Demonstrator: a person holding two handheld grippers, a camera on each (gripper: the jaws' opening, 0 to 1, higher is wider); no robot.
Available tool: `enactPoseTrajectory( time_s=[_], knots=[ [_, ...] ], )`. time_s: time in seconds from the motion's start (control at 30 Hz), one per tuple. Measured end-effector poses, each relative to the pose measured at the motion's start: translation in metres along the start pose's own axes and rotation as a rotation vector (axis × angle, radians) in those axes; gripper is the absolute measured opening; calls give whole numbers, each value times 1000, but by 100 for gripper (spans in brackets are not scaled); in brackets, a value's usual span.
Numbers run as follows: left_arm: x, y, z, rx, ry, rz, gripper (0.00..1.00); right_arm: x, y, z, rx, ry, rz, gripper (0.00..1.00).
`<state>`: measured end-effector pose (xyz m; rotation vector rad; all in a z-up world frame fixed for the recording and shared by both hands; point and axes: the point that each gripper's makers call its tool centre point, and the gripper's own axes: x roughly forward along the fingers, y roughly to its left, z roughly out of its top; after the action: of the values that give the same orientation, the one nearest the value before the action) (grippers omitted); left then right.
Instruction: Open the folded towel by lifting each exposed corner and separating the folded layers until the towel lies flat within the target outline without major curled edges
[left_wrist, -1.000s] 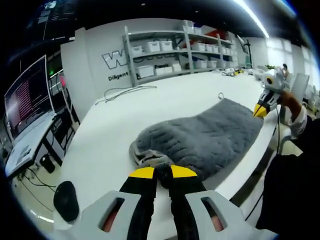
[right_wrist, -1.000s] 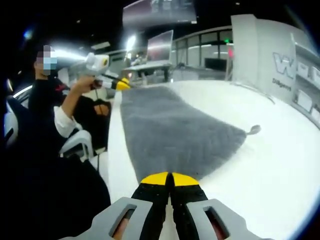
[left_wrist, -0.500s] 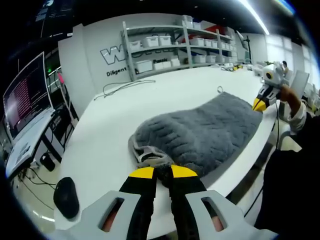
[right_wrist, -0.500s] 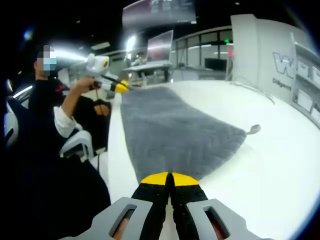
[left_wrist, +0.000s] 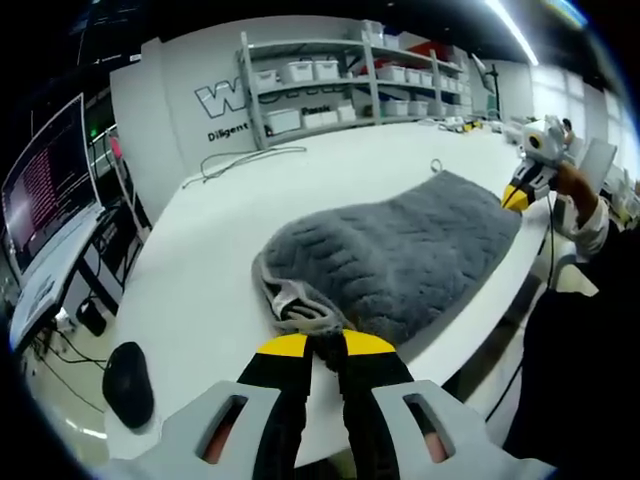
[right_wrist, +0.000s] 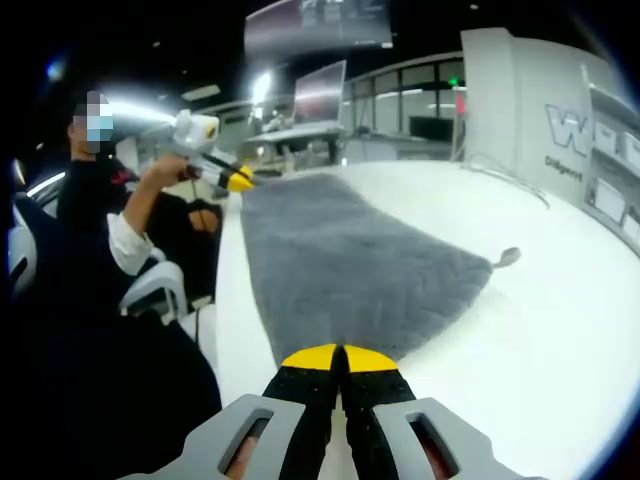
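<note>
The grey towel (left_wrist: 400, 255) is stretched over the white surface (left_wrist: 200, 260) between both tools. One corner is clenched by the left hand-held gripper (left_wrist: 325, 345), the opposite corner by the right hand-held gripper (right_wrist: 340, 357).

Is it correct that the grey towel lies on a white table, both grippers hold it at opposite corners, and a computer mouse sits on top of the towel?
Not quite. In the left gripper view the mouse sits on the bare white table, apart from the grey towel, not on top of it. The rest stands: the left gripper and right gripper are each shut on a towel corner.
</note>
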<state>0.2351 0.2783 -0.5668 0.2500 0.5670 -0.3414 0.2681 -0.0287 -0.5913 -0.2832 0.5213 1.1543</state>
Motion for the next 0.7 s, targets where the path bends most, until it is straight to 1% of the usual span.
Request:
enactPoseTrajectory(
  time_s=[0.1, 0.17, 0.37, 0.57, 0.7],
  knots=[
    [1, 7, 0, -5, 6, -4, 10, 0, 0, 0, 1, 0, 0, 0],
    [1, 8, 0, 0, 11, -6, 10, 0, 0, 0, 0, -1, 0, 0],
    [3, 23, 1, 0, 10, -17, 11, 1, -1, 0, 1, -1, 0, 0],
    [3, 26, 1, -9, 10, -25, 12, 1, -1, 0, -7, 4, -4, 0],
    [1, 24, 0, -14, 10, -25, 13, 0, 0, 1, -28, 15, -14, 0]
  ],
)
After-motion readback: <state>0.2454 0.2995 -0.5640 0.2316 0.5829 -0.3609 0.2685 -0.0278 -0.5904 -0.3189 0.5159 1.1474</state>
